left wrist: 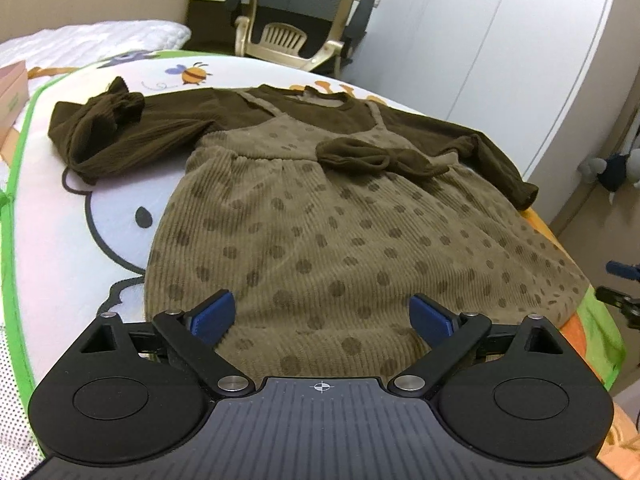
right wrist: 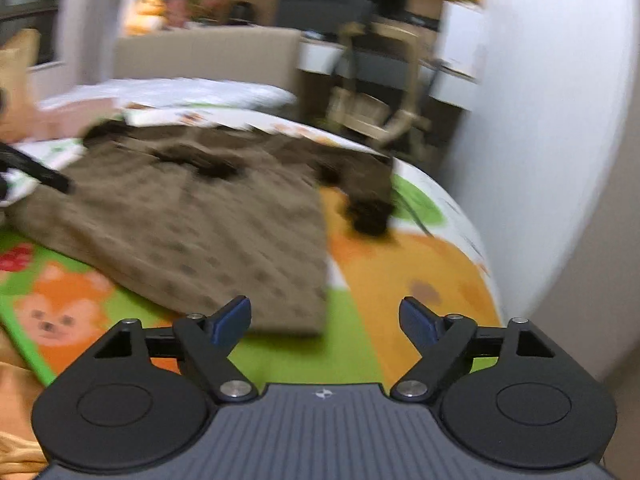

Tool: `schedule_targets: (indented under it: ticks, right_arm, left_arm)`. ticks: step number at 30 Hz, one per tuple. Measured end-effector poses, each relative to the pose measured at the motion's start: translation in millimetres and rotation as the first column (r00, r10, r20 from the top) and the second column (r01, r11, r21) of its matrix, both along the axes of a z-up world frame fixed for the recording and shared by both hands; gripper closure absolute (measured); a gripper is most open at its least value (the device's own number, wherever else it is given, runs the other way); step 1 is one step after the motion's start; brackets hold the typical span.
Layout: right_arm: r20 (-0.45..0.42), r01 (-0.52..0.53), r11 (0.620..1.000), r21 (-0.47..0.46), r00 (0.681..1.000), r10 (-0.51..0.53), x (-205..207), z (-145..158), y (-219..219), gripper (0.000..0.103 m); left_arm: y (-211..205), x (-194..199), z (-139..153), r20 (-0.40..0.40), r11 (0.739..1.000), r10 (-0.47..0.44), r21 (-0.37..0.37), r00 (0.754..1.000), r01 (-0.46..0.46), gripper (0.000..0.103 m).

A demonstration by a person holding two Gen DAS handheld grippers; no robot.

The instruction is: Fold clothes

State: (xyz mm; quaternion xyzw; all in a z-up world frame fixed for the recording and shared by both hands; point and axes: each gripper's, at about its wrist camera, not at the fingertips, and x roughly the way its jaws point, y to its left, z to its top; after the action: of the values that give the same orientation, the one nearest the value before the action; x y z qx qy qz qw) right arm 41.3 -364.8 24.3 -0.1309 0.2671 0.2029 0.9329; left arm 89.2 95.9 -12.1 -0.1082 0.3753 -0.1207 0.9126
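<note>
A child's tan corduroy dress [left wrist: 320,232] with dark polka dots and dark brown sleeves lies flat, front up, on a cartoon-print bed cover [left wrist: 120,216]. Its left sleeve [left wrist: 104,136] is bunched up; its right sleeve [left wrist: 496,156] lies along the dress side. A brown bow [left wrist: 372,156] sits at the waist. My left gripper [left wrist: 322,316] is open and empty, just above the hem. My right gripper [right wrist: 326,320] is open and empty, over the green and orange cover beside the dress's lower right corner [right wrist: 304,300]. The right wrist view is blurred.
A beige office chair [left wrist: 288,12] stands beyond the bed's far end. A white wardrobe [left wrist: 500,60] runs along the right. A pink box [left wrist: 12,96] sits at the left edge of the bed. The bed's right edge drops to the floor.
</note>
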Motion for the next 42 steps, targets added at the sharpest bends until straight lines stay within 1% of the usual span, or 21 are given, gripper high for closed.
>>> schedule_targets:
  ticks: [3,7,9,11,14,16,19,21,22,24,25,27,29,31,32,33,34,35,37,38,42]
  right_arm:
    - [0.014,-0.112,0.993,0.038,0.994,0.112,10,20,11,0.017]
    - [0.053,-0.18,0.978,0.101,0.983,0.175,42,41,35,0.004]
    - [0.042,-0.209,0.968,0.137,0.978,0.206,66,43,54,0.003]
    - [0.0,-0.221,0.96,0.172,0.975,0.224,92,38,74,0.002]
    - [-0.095,-0.17,0.959,0.228,0.976,0.196,139,20,104,0.0]
    - [-0.15,-0.114,0.952,0.283,0.975,0.162,164,7,114,0.0]
    - [-0.221,-0.019,0.937,0.35,0.97,0.102,192,-17,122,0.0]
    - [-0.261,0.017,0.938,0.346,0.962,0.079,201,-31,127,0.0]
    - [-0.281,0.029,0.941,0.336,0.957,0.071,204,-37,129,0.0]
    - [-0.302,0.039,0.947,0.319,0.951,0.063,206,-46,133,0.0]
    - [-0.279,0.03,0.95,0.31,0.958,0.061,201,-47,133,0.0]
    - [-0.268,0.023,0.952,0.304,0.961,0.063,198,-49,134,0.0]
    - [-0.269,0.026,0.946,0.322,0.961,0.065,197,-50,131,0.0]
    - [-0.274,0.033,0.937,0.347,0.959,0.067,198,-50,127,0.0]
    - [-0.277,0.037,0.933,0.357,0.958,0.068,198,-49,126,0.0]
    - [-0.277,0.037,0.934,0.356,0.959,0.068,198,-49,126,0.0]
    - [-0.273,0.032,0.941,0.337,0.96,0.066,197,-49,129,0.0]
    - [-0.269,0.027,0.947,0.319,0.961,0.063,196,-48,132,0.0]
    - [-0.259,0.016,0.962,0.272,0.964,0.057,194,-48,139,0.0]
    - [-0.254,0.012,0.968,0.249,0.966,0.053,194,-48,143,0.0]
    - [-0.25,0.007,0.974,0.225,0.967,0.051,193,-48,147,0.0]
  left_arm:
    - [1,5,2,-0.031,1.0,0.011,-0.018,0.999,-0.012,0.004]
    - [6,18,8,-0.064,0.998,0.006,-0.057,0.998,-0.009,0.004]
    - [7,28,13,-0.056,0.998,0.005,-0.069,0.998,-0.009,0.004]
    - [9,38,19,-0.044,0.997,0.01,-0.08,0.999,-0.013,0.004]
    - [12,53,27,-0.003,0.995,0.044,-0.093,0.999,-0.044,0.004]
    - [17,60,29,0.027,0.992,0.095,-0.087,0.995,-0.092,0.004]
    - [24,70,33,0.09,0.982,0.182,0.032,0.979,-0.186,0.004]
    - [30,76,36,0.141,0.96,0.235,0.119,0.962,-0.252,0.004]
    - [34,80,37,0.167,0.943,0.258,0.173,0.952,-0.286,0.004]
    - [47,94,36,0.2,0.891,0.304,0.285,0.931,-0.352,0.004]
    - [54,101,35,0.207,0.864,0.327,0.329,0.922,-0.38,0.004]
    - [70,116,29,0.2,0.824,0.369,0.382,0.908,-0.419,0.004]
    - [82,128,23,0.182,0.804,0.389,0.412,0.903,-0.43,0.005]
    - [90,139,17,0.164,0.789,0.41,0.43,0.897,-0.438,0.02]
    - [93,144,14,0.153,0.785,0.417,0.435,0.896,-0.44,0.044]
    - [95,148,11,0.142,0.784,0.424,0.437,0.895,-0.441,0.058]
    - [97,152,7,0.131,0.782,0.43,0.44,0.893,-0.441,0.066]
    - [96,155,9,0.136,0.783,0.432,0.434,0.891,-0.446,0.085]
    - [89,157,18,0.169,0.787,0.43,0.412,0.887,-0.46,0.09]
    - [82,156,25,0.193,0.8,0.413,0.39,0.89,-0.456,0.091]
    - [35,155,68,0.318,0.897,0.269,0.26,0.909,-0.357,0.091]
